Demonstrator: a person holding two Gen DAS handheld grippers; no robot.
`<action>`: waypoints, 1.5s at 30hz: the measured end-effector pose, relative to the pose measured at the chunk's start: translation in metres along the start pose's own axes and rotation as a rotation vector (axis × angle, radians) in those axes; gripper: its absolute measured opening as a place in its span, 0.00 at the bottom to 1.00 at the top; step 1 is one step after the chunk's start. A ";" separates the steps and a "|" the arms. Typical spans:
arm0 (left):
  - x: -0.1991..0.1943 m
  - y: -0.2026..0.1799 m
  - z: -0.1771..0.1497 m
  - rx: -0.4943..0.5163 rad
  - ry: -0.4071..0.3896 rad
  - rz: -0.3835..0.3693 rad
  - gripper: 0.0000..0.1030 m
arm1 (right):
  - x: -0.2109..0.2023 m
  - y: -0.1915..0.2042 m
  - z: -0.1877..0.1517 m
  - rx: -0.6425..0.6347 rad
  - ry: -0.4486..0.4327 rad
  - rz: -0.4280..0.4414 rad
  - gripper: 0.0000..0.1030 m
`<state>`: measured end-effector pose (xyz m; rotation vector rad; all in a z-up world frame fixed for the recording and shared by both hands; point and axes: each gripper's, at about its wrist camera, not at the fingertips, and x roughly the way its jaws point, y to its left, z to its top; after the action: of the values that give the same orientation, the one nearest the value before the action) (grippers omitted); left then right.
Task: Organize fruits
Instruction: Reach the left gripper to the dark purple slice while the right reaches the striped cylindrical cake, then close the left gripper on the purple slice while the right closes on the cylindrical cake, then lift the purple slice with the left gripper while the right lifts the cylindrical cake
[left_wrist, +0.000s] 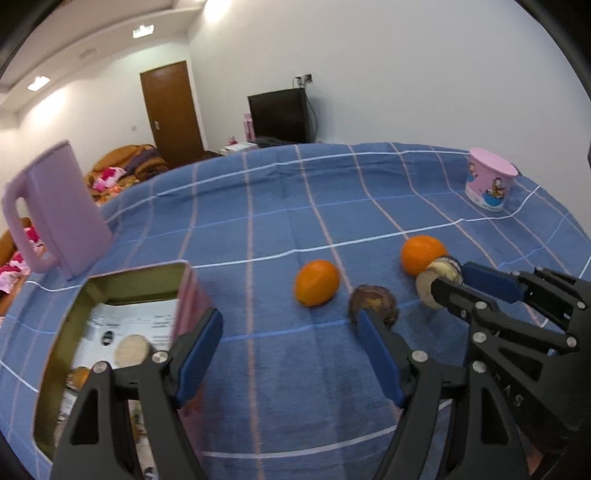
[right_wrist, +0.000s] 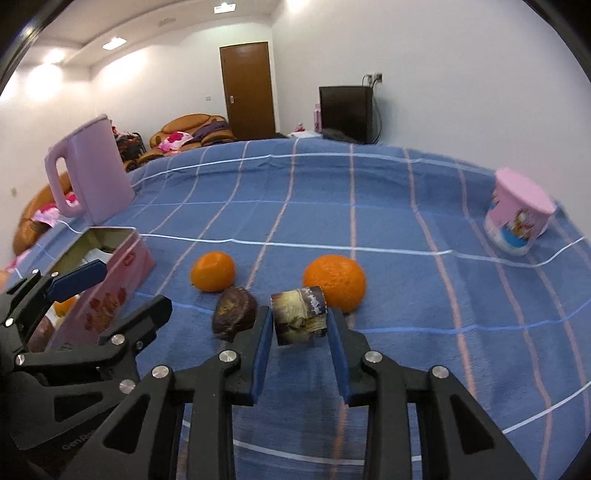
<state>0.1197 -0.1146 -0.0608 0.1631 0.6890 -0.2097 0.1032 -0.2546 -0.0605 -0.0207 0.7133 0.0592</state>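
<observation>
2 oranges (right_wrist: 213, 271) (right_wrist: 335, 282), 1 pink tin (right_wrist: 110, 280), 1 kettle (right_wrist: 90, 170), 1 cup (right_wrist: 517, 218).

Wide bare blue cloth (right_wrist: 388, 184) lies open across mid-frame and lower right, while the pink tin (right_wrist: 110, 280) and jug (right_wrist: 90, 170) block the left, two oranges (right_wrist: 213, 271) and a dark fruit (right_wrist: 234, 314) crowd centre, pink cup (right_wrist: 517, 218) far right.

We saw the room brightly lit by ceiling lights (right_wrist: 114, 43) that glared white; fisheye bending darkened the corners, and the pink kettle (left_wrist: 59, 206) was blurred.
</observation>
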 end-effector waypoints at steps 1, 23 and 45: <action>0.002 -0.002 0.001 -0.002 0.003 -0.009 0.76 | -0.001 -0.002 0.001 -0.009 -0.004 -0.021 0.31; 0.044 -0.038 0.009 -0.022 0.150 -0.198 0.38 | -0.004 -0.033 -0.001 0.027 -0.013 -0.017 0.31; 0.014 -0.035 0.010 -0.009 -0.012 -0.109 0.38 | -0.023 -0.030 -0.002 0.007 -0.114 0.013 0.31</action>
<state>0.1277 -0.1531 -0.0646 0.1156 0.6875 -0.3112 0.0861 -0.2859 -0.0469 -0.0059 0.5994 0.0702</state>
